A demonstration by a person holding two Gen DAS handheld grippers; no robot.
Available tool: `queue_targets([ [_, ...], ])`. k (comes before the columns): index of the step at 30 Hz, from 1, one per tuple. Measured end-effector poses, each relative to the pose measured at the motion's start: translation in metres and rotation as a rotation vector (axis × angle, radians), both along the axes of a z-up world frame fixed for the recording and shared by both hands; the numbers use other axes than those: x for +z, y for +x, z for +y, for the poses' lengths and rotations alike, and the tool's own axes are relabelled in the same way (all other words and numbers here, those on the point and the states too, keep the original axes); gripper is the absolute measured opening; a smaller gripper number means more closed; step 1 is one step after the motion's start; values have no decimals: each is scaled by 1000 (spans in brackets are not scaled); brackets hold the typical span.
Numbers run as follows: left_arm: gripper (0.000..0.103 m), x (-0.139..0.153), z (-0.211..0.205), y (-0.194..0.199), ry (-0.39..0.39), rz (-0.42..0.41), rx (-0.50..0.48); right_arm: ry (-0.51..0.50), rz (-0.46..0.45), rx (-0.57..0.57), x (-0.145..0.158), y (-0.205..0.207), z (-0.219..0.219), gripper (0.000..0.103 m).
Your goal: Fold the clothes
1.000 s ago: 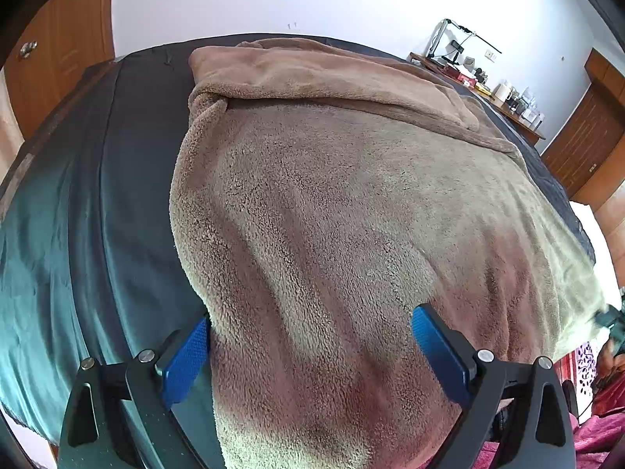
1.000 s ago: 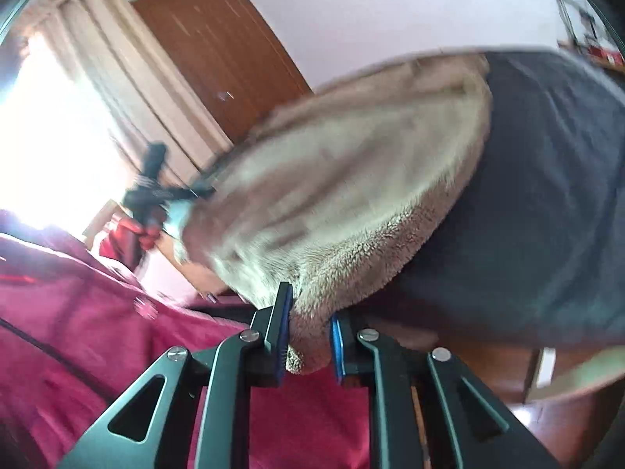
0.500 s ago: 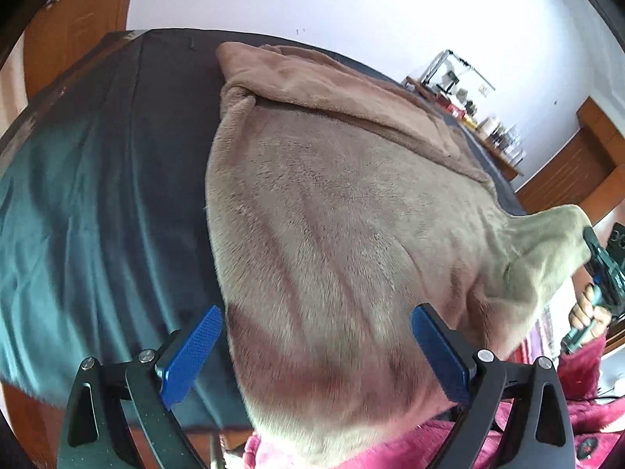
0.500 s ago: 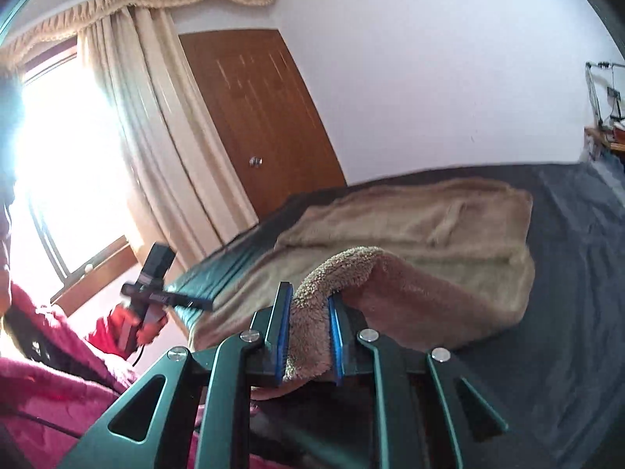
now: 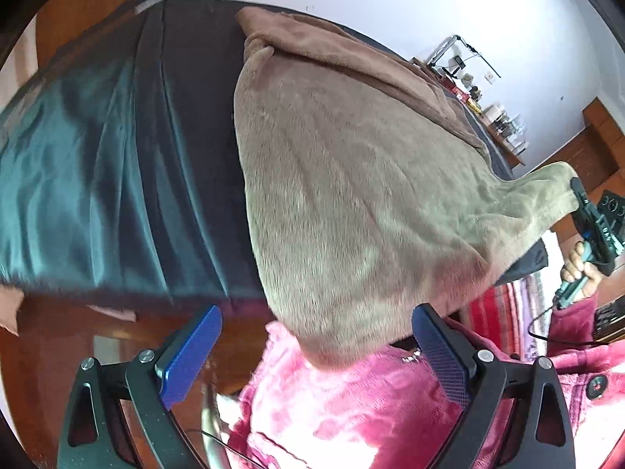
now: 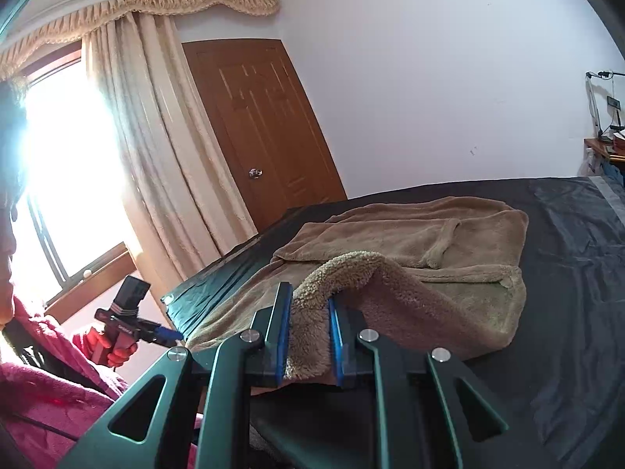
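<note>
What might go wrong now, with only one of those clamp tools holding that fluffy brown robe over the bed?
1. The right gripper pinches only a thick corner of the robe; a tug might pull the fleece out.
2. The left gripper is open and holds nothing, so the hem by it hangs off the bed and could drag more of the robe down, spoiling an even fold.

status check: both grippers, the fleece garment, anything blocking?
Right gripper shut on tan fleece garment, corner lifted. Left gripper open, empty. Rest lies on dark bed. Nothing blocking.
</note>
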State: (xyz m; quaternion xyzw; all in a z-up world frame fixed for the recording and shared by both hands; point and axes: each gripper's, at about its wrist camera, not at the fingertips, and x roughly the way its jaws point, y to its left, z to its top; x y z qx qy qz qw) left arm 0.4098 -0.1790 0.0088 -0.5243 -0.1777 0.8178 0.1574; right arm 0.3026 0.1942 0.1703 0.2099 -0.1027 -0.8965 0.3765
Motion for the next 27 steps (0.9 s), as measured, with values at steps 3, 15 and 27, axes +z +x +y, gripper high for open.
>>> queue_targets([
  [3, 99, -7, -1, 3, 108, -20, -24, 41, 18, -5, 2, 4, -2, 19],
  [15, 63, -72, -8, -17, 413, -153, 2, 97, 41, -32, 0, 15, -2, 19],
  [27, 21, -20, -7, -5, 362, -19, -67, 142, 22, -69, -11, 11, -1, 19],
])
